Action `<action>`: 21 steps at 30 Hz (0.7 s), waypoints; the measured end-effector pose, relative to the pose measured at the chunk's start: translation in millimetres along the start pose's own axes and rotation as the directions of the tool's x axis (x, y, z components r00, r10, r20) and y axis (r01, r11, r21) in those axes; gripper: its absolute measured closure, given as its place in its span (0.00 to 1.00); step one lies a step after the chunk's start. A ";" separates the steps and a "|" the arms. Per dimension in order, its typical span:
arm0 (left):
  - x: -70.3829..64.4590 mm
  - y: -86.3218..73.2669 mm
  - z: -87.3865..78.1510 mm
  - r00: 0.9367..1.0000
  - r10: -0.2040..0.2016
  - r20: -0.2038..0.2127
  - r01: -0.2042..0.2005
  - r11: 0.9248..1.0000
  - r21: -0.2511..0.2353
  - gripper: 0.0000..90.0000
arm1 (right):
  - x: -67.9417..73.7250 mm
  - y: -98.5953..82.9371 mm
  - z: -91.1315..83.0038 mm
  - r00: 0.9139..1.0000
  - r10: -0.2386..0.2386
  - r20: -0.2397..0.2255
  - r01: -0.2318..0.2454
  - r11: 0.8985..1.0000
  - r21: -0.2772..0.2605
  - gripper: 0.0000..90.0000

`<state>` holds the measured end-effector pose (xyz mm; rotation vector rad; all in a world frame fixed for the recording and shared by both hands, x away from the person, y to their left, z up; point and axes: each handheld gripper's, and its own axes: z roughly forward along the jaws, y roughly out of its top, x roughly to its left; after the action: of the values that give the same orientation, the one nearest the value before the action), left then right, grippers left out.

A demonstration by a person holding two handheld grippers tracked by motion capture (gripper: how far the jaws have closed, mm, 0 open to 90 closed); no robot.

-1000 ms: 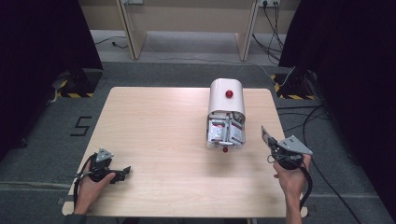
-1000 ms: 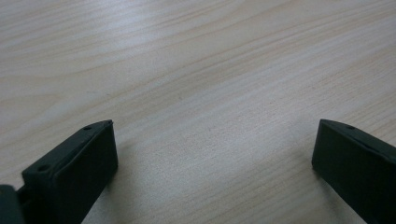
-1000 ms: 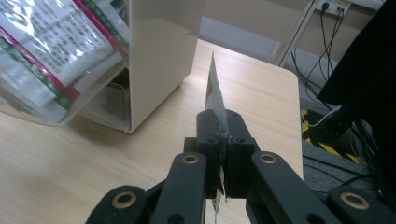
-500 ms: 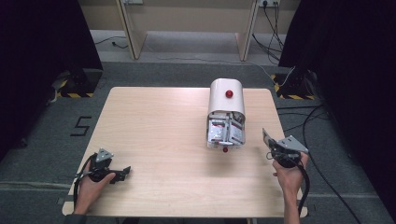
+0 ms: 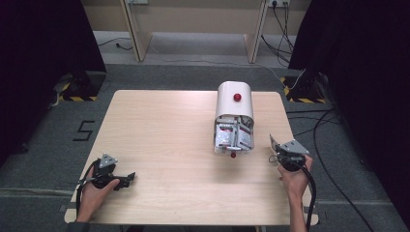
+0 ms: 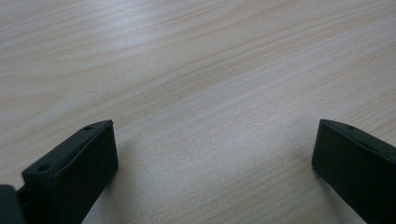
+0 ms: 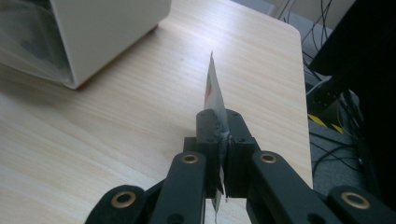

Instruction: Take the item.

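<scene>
Claws low over pale desk (image 5: 169,140), packet contents unreadable.
Right claw (image 7: 223,133) clamped on thin edge-on packet (image 7: 213,93); left claw (image 6: 212,154) spread, empty.

The left gripper (image 6: 212,161) hangs low over the table (image 6: 196,70) — pale wood with grain running across — its two black jaws set wide apart, one at each lower corner, with bare tabletop between them.
</scene>
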<state>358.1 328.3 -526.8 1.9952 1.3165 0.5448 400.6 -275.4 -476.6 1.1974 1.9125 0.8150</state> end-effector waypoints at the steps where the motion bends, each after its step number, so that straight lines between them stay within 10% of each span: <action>1: 0.0 0.0 0.0 1.000 0.000 0.000 0.000 1.000 0.000 0.00 | 0.4 -0.9 2.2 1.000 -0.009 0.007 0.008 1.000 0.008 0.97; 21: -0.3 -0.4 -0.4 1.000 0.000 0.000 0.000 1.000 0.000 0.00 | 16.5 -8.3 21.4 0.998 -0.062 -0.012 0.063 0.996 0.055 0.93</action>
<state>357.5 328.3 -526.8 1.9951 1.3165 0.5444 409.6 -260.4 -498.8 1.1619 1.9828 0.7407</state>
